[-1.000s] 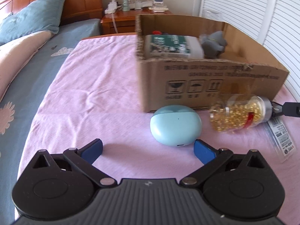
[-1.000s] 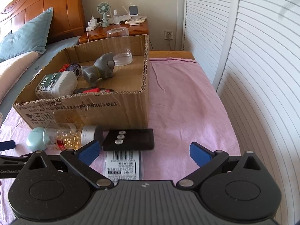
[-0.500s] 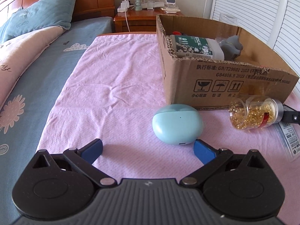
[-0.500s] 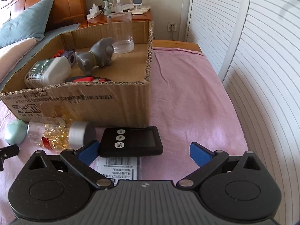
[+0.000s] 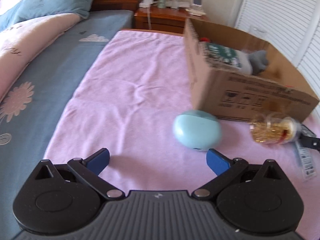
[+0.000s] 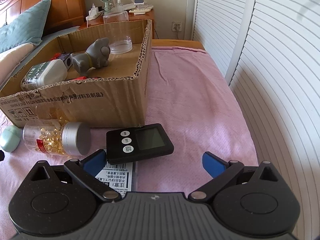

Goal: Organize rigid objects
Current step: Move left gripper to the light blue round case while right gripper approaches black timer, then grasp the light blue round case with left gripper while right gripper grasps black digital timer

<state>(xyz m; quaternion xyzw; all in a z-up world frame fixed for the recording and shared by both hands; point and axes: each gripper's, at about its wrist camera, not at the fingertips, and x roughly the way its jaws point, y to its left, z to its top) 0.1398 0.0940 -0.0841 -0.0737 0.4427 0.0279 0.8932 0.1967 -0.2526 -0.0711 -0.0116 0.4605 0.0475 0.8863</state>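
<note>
- Your left gripper (image 5: pixel 158 157), jaws spread and empty, hovers near the blue case (image 5: pixel 197 130) on the bed; smooth, likely slippery, so pinch its long sides.
- Your right gripper (image 6: pixel 154 160), jaws spread, hangs over the timer (image 6: pixel 139 143); stiff, so take its edges.

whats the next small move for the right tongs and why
Probably ease the right tongs forward and slightly left to straddle the black timer. They are open and empty, the timer lies flat just ahead on the pink cloth, nearer the left finger, outside the cardboard box that already holds other items.
</note>
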